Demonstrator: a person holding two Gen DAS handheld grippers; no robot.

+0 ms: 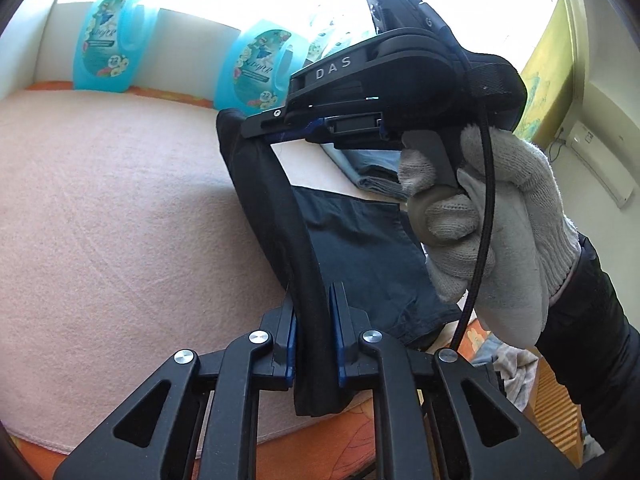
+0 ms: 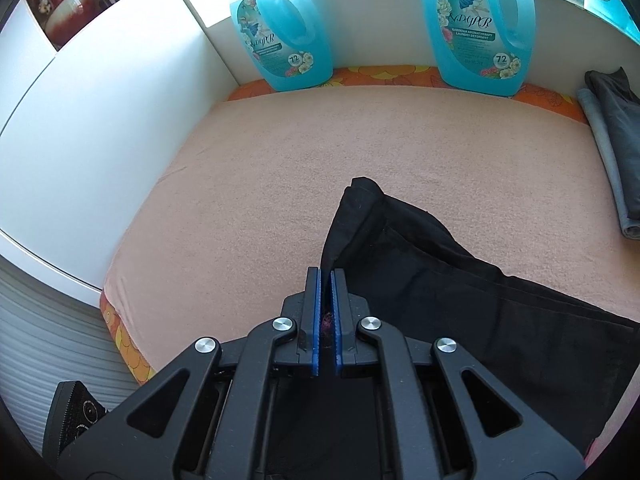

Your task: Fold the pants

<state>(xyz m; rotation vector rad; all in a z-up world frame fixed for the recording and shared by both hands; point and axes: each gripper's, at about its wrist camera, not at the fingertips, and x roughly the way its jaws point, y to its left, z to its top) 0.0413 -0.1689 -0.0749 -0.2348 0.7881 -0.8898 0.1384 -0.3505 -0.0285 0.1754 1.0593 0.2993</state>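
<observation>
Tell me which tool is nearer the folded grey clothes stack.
Right. The right tool holds the black pants up just in front of the grey stack; the left tool grips them nearer the table's front edge.

- A pink towel (image 2: 320,152) is spread over an orange floral cloth (image 2: 384,74)
- Two blue laundry detergent bottles (image 2: 282,36) (image 2: 476,20) are stood upright on the cloth at the far edge, against a white wall (image 2: 100,112)
- Folded grey and dark garments (image 2: 612,144) are stacked at the towel's right side
- A red and white pot (image 2: 64,8) is seen on a shelf at upper left
</observation>
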